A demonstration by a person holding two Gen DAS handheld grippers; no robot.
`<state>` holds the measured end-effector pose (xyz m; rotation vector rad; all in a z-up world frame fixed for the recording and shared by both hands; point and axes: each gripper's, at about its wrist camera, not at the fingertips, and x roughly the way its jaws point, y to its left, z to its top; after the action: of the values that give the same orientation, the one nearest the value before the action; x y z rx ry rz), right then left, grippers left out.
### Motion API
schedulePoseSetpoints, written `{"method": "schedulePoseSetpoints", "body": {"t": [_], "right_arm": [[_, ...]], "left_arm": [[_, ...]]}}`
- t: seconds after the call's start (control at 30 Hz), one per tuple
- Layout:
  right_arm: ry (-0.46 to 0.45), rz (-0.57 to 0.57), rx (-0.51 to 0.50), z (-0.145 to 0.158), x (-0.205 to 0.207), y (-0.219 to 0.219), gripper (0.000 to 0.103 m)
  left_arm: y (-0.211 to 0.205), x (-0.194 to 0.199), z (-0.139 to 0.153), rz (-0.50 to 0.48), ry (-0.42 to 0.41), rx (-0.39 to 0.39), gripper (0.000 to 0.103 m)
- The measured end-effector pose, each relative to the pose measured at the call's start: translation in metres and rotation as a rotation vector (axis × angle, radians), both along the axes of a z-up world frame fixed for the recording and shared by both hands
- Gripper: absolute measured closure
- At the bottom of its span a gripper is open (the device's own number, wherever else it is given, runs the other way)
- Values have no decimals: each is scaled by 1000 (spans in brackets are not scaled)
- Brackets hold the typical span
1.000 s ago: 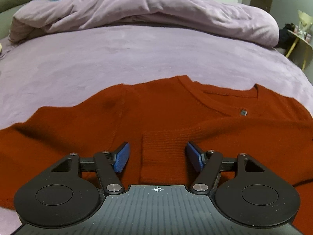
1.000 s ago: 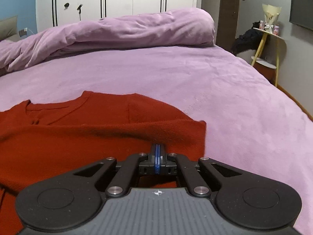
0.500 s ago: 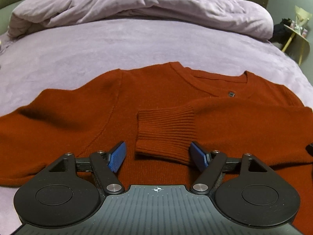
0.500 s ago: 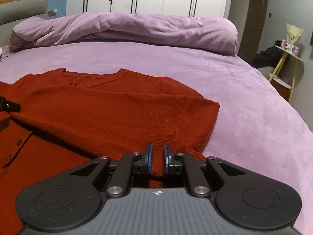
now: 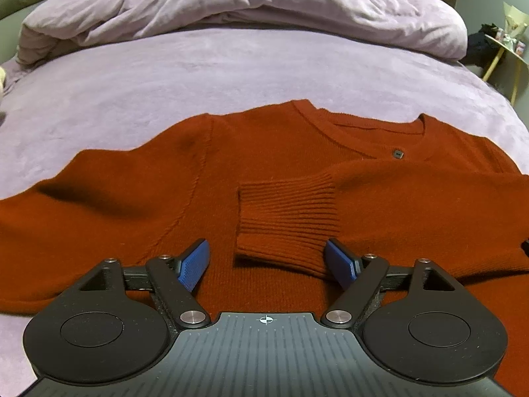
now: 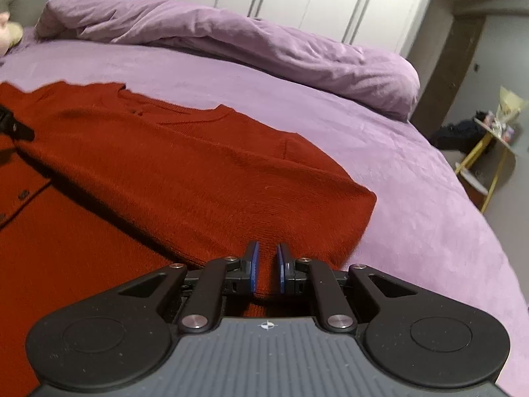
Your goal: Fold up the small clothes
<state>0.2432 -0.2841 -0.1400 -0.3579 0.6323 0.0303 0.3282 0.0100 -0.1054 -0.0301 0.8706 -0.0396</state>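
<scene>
A rust-red knit sweater [image 5: 132, 205] lies flat on the purple bed. Its right sleeve is folded across the chest, and the ribbed cuff [image 5: 287, 218] rests just ahead of my left gripper [image 5: 266, 248]. That gripper's jaws are opening wide; the cuff's near edge sits between the blue pads [image 5: 195, 264], which do not press on it. In the right wrist view the sweater [image 6: 198, 172] shows its folded sleeve edge. My right gripper [image 6: 266, 254] hovers over that fold with its pads a narrow gap apart, and red knit shows through the gap.
A rumpled purple duvet [image 5: 264, 10] is heaped along the far side of the bed sheet [image 5: 165, 82]. White wardrobe doors [image 6: 297, 6] stand behind it. A yellow-legged side table [image 6: 489, 139] stands off the bed's right edge. A black gripper part [image 6: 13, 129] shows at the left.
The left jaws spread wider and let go of the cuff, which now lies on the chest. The right jaws went from shut to a narrow gap, and that gripper rolled, tilting its view.
</scene>
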Motion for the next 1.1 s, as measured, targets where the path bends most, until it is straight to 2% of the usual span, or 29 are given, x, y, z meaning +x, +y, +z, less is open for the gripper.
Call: {"method": "schedulePoseSetpoints", "body": {"t": [0.17, 0.27, 0.3, 0.37, 0.4, 0.43, 0.47, 0.53, 0.67, 0.77, 0.87, 0.9, 1.07, 1.1], "right_arm": [[12, 61, -207, -5, -2, 20, 91], [52, 10, -263, 4, -5, 30, 91], [59, -13, -236, 11, -10, 32, 89], [55, -39, -90, 27, -32, 30, 67], [57, -35, 10, 33, -46, 28, 49], [54, -31, 120, 39, -62, 24, 43], [51, -33, 216, 42, -79, 20, 44], [76, -51, 318, 42, -102, 19, 44], [122, -87, 415, 40, -120, 22, 44], [133, -64, 420, 44, -116, 29, 44], [127, -66, 426, 47, -108, 35, 44], [129, -69, 433, 47, -108, 38, 44], [145, -84, 436, 46, -104, 47, 44], [148, -88, 426, 45, -104, 49, 44]], "left_arm": [[7, -5, 6, 18, 17, 10, 20], [24, -13, 13, 70, 50, 24, 24], [33, -19, 15, 96, 66, 20, 25], [56, -36, 20, 126, 60, -38, 24], [70, -47, 22, 144, 54, -83, 23], [86, -60, 24, 159, 45, -138, 21], [102, -72, 25, 176, 36, -181, 19], [133, -93, 25, 222, 34, -214, 19], [209, -127, 25, 393, -26, -265, 18], [275, -145, 14, 578, -82, -382, 20], [329, -152, -3, 739, -119, -500, 31], [343, -152, -8, 767, -134, -541, 38], [394, -149, -25, 908, -223, -712, 54], [400, -148, -29, 928, -229, -749, 60]]}}
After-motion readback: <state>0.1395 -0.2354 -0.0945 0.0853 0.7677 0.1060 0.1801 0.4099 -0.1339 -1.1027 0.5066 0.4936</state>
